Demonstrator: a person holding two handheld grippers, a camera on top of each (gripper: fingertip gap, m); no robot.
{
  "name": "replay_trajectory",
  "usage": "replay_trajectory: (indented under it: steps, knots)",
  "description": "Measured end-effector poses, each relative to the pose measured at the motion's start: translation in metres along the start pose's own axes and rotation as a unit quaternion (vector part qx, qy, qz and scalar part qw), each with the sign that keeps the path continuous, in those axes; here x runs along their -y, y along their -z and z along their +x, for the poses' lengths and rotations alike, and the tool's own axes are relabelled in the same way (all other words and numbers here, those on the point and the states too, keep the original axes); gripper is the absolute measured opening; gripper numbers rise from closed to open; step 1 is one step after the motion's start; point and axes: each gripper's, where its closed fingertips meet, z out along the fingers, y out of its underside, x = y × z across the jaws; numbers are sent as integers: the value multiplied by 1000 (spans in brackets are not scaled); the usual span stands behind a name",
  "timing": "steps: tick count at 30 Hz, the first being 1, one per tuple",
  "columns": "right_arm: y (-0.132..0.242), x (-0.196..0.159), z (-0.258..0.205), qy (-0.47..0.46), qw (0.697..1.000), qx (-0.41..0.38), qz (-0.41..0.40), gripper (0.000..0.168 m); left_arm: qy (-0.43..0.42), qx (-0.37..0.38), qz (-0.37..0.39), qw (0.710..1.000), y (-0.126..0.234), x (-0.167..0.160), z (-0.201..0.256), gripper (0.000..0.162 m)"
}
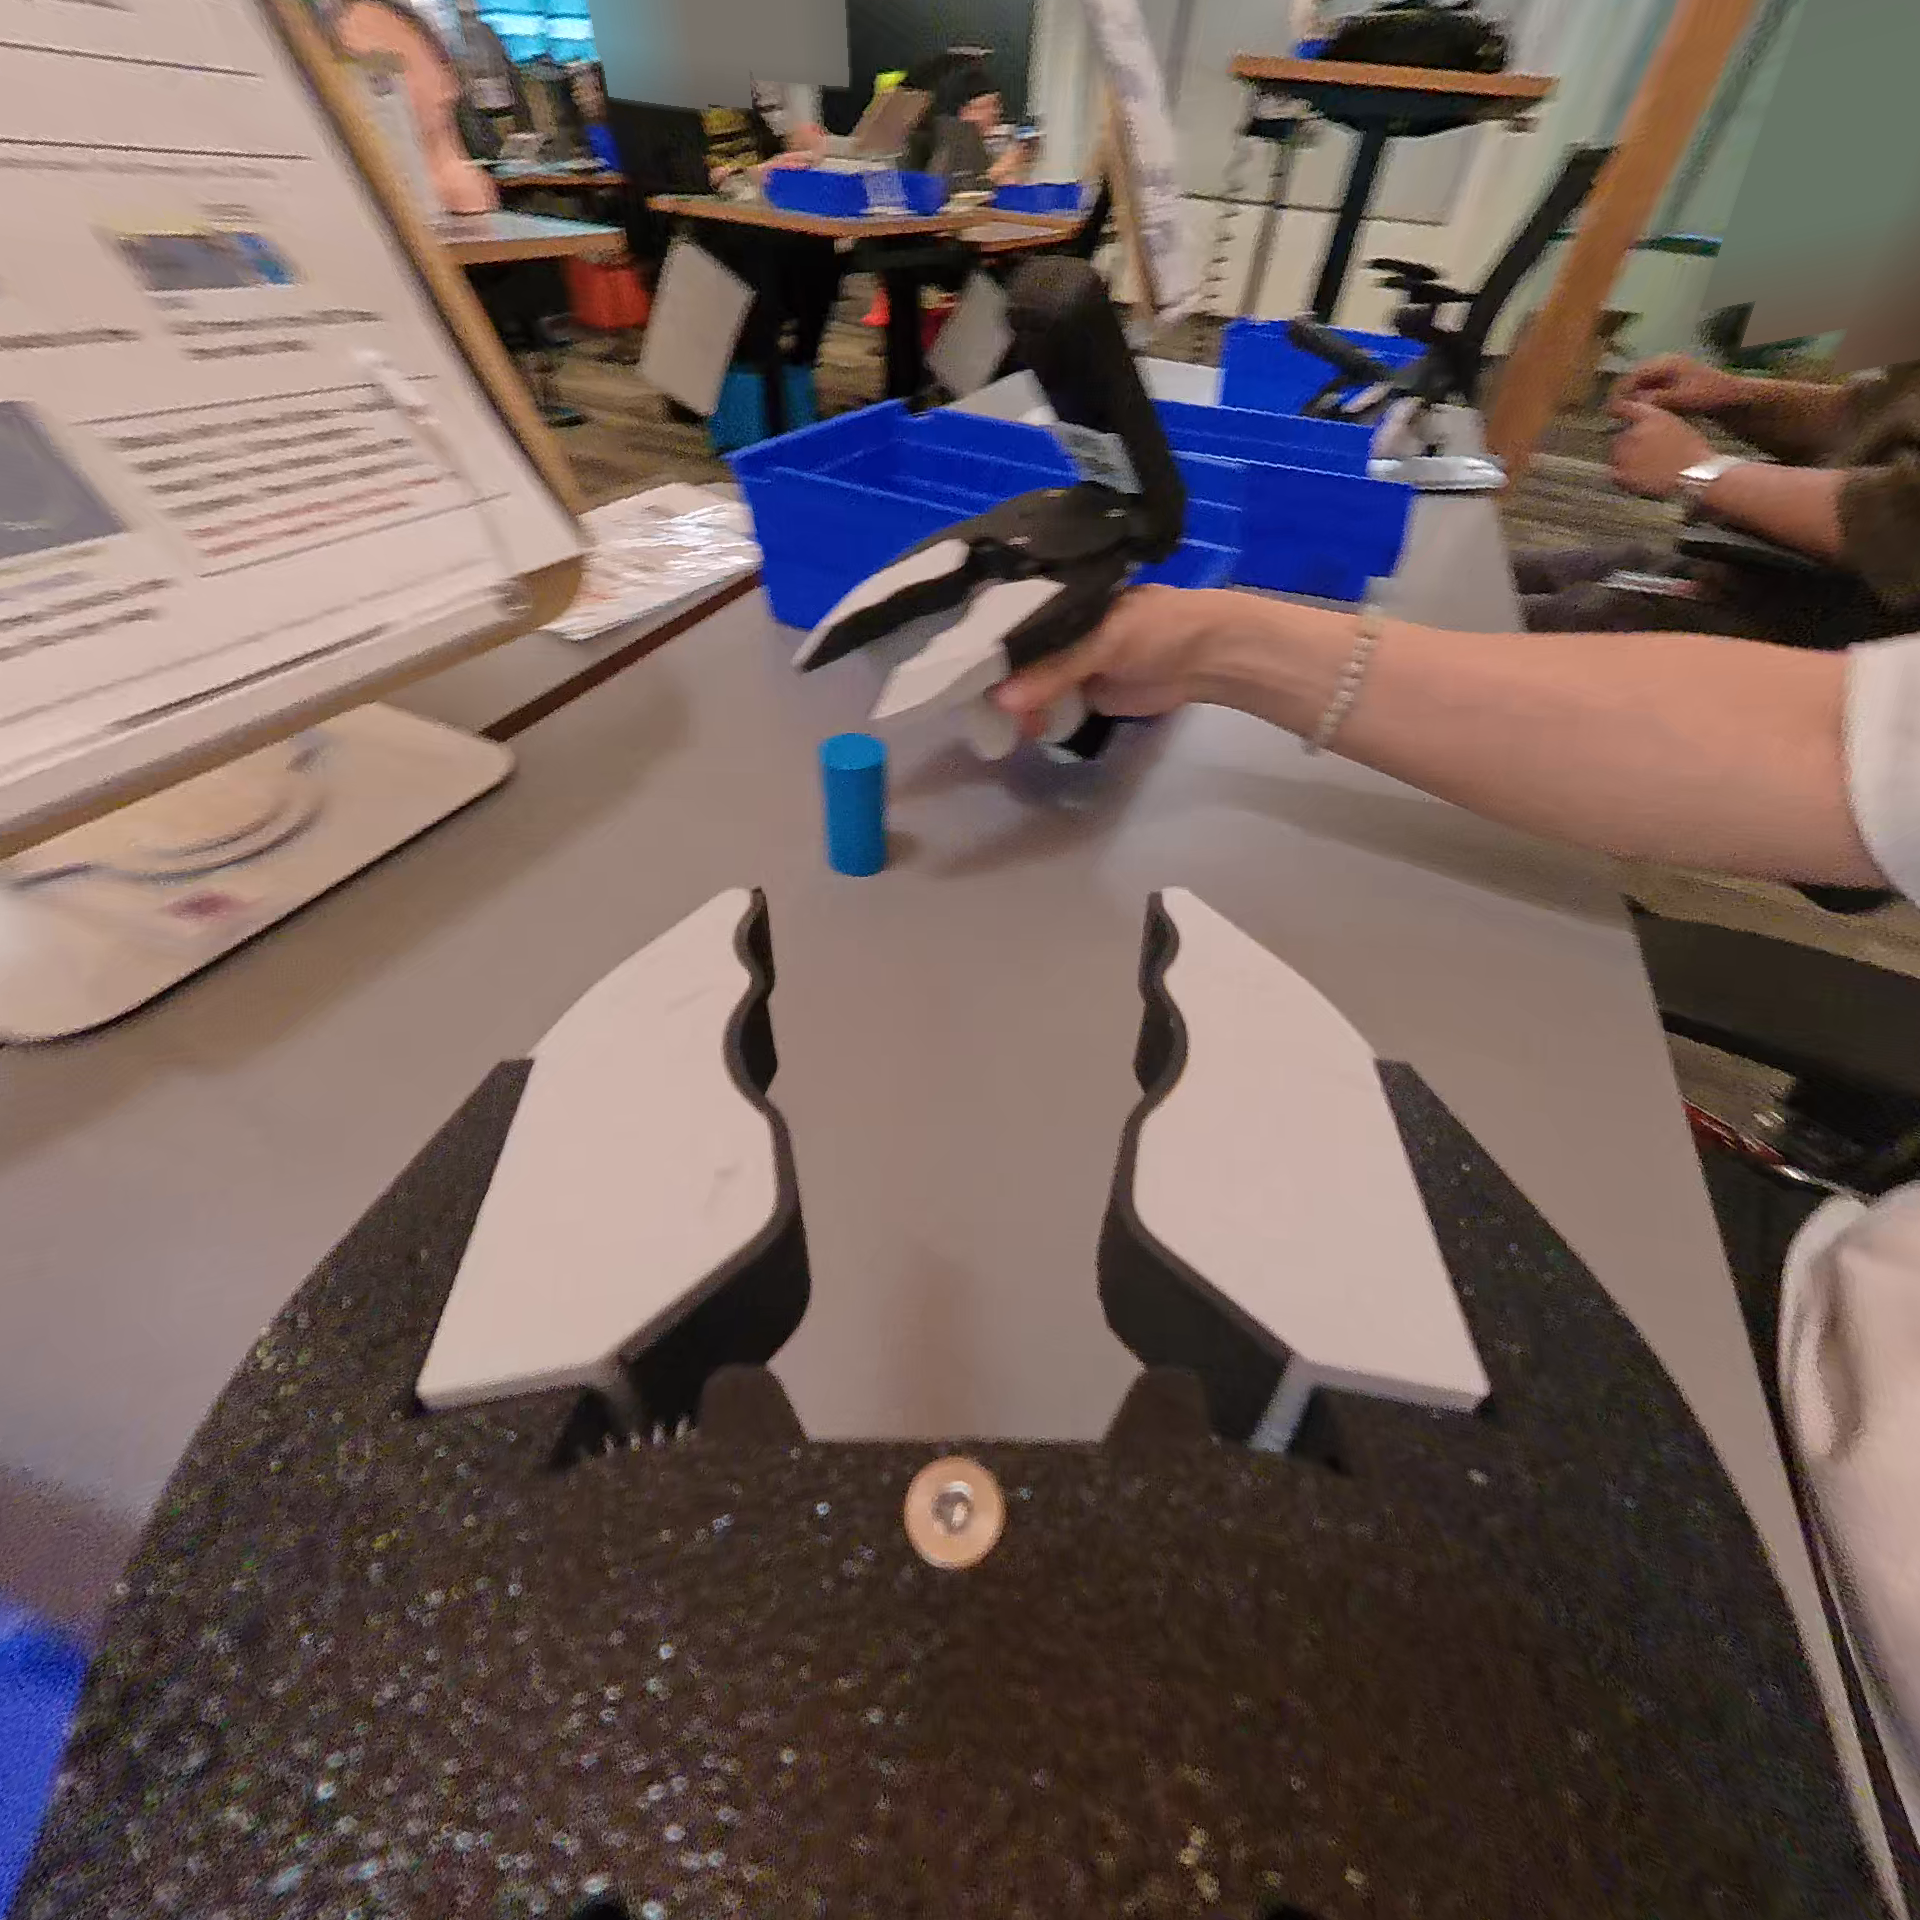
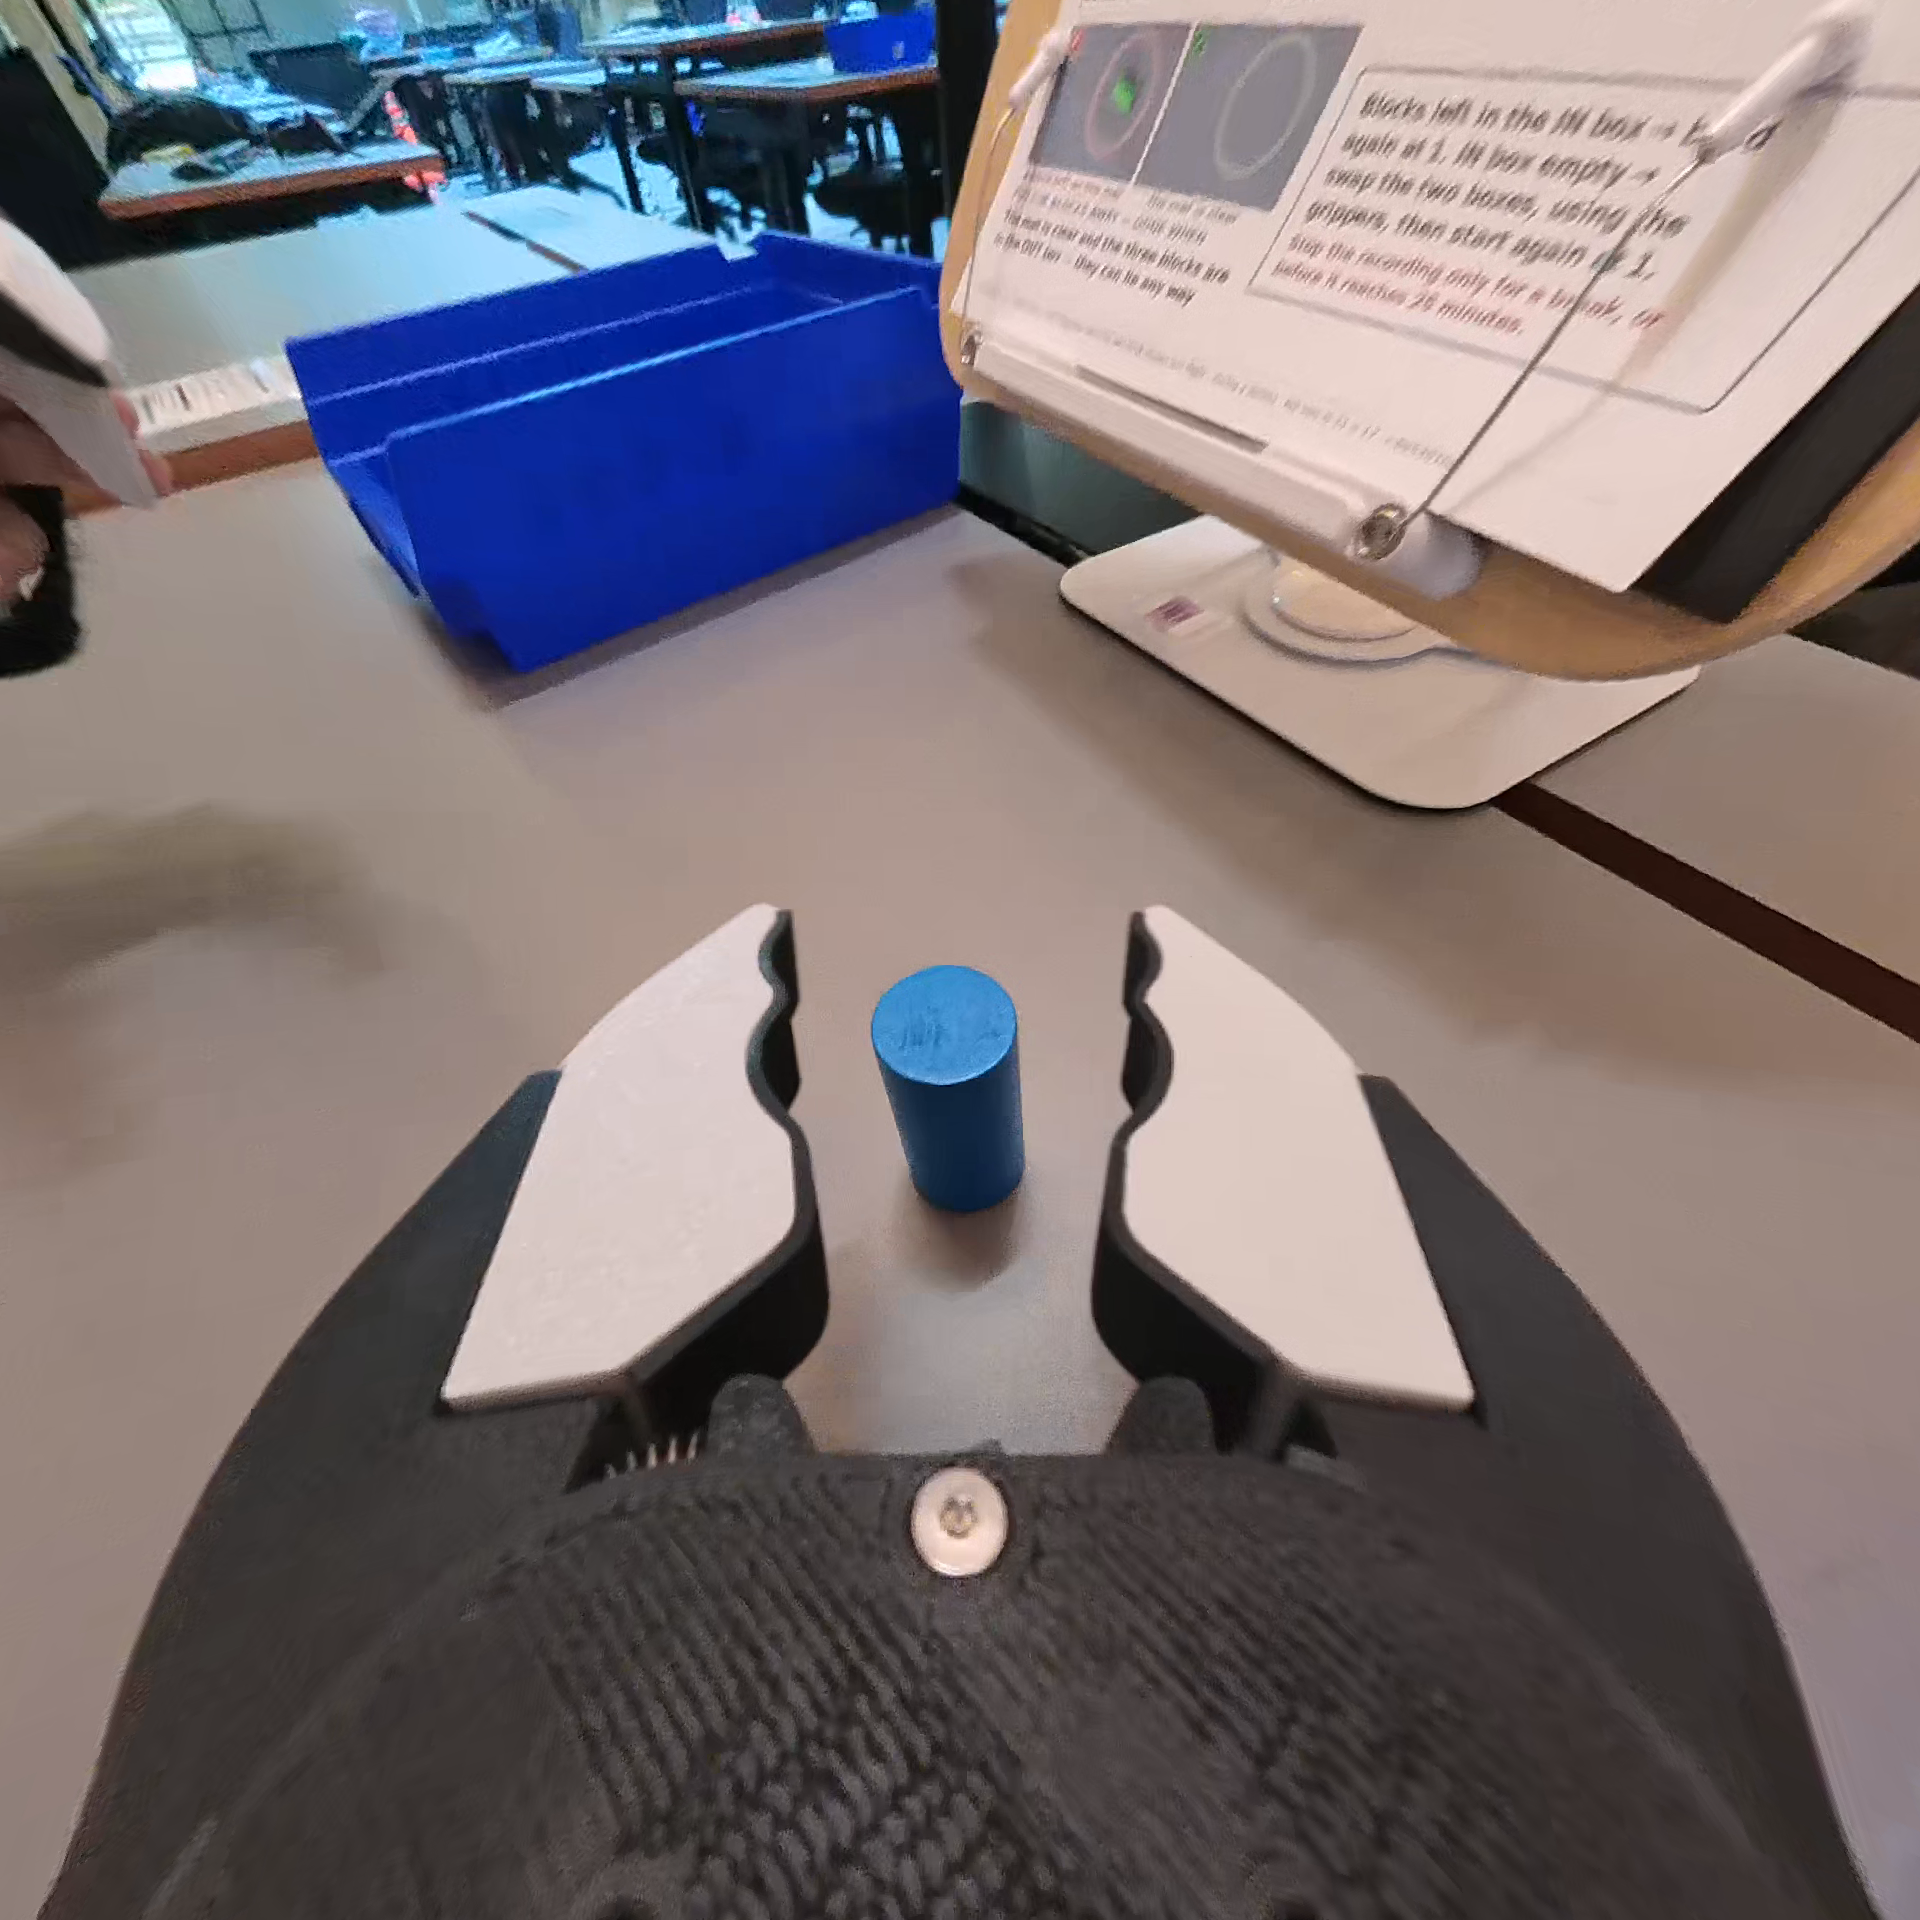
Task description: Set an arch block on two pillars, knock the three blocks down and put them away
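A blue cylinder block [image 2: 948,1086] stands upright on the grey table [image 2: 416,790]. My right gripper [image 2: 961,935] is open, with the cylinder standing between its two fingers and touching neither. In the left wrist view the same cylinder [image 1: 854,802] stands ahead of my left gripper [image 1: 956,904], which is open and empty above bare table [image 1: 1299,821]. The right gripper [image 1: 847,675], held by a person's hand, shows there just above and to the right of the cylinder. The edge of the left gripper [image 2: 52,384] shows at the far left of the right wrist view.
Blue plastic bins [image 2: 634,436] stand at the back of the table, also seen in the left wrist view [image 1: 1039,499]. A printed sheet on a white stand [image 2: 1382,644] is at one side [image 1: 239,416]. A seated person's hands [image 1: 1683,447] show far right. More tables stand behind. Some 20 centimetres of space lies between my two pairs of fingers.
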Motion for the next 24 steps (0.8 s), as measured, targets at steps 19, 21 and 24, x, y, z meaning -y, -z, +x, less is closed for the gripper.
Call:
replay_trajectory:
  steps: [19, 21, 24]
  knots:
    - [56, 22, -78, 87, 995, -37, 38, 72, 494, 340, -317, 735, 175, -115, -206, 51]
    - [61, 16, -81, 97, 994, -41, 30, 72, 533, 343, -297, 714, 174, -123, -216, 52]
    - [68, 8, -83, 106, 993, -44, 17, 72, 568, 373, -298, 670, 180, -141, -225, 63]
